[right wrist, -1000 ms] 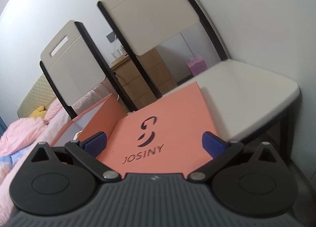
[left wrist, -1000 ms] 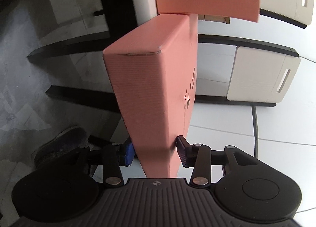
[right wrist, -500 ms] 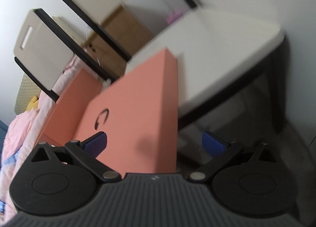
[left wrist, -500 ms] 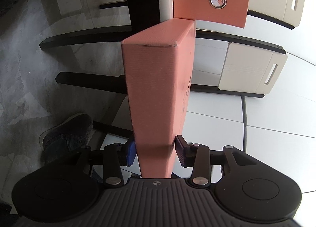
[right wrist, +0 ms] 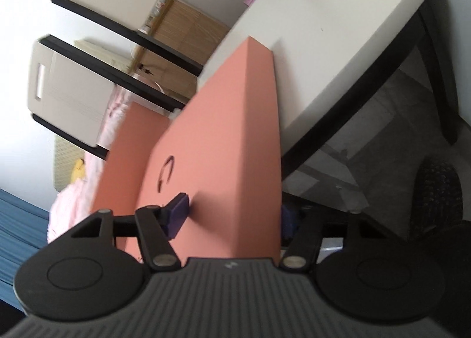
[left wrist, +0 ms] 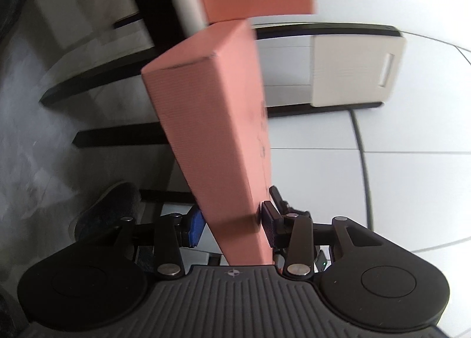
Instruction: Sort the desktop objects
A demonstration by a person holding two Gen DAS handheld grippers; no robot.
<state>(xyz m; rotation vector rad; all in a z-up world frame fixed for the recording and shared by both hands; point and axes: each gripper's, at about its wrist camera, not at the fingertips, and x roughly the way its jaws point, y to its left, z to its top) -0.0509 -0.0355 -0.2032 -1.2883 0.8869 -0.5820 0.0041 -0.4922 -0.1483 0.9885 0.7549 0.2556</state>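
Between my blue-padded fingers (left wrist: pixel 195 224) sits a salmon-pink box (left wrist: pixel 217 138) with a dark logo. Beyond my fingertips stand cream chairs (left wrist: pixel 353 73) with black frames, over mottled grey floor (left wrist: pixel 38 120).

Chairs, floor, bedding

Two cream chairs (right wrist: pixel 73 96) with black frames and slotted backs stand side by side against a white wall. Between them shows a wooden cabinet (right wrist: pixel 188 26), with pink bedding (right wrist: pixel 70 191) and a yellow toy (right wrist: pixel 79 167) lower left, and blue cloth (right wrist: pixel 20 220) beside those. A cream seat (right wrist: pixel 338 23) on black legs fills the upper right. Grey marbled floor (left wrist: pixel 26 120) lies below, with a dark shoe (left wrist: pixel 109 208) on it.
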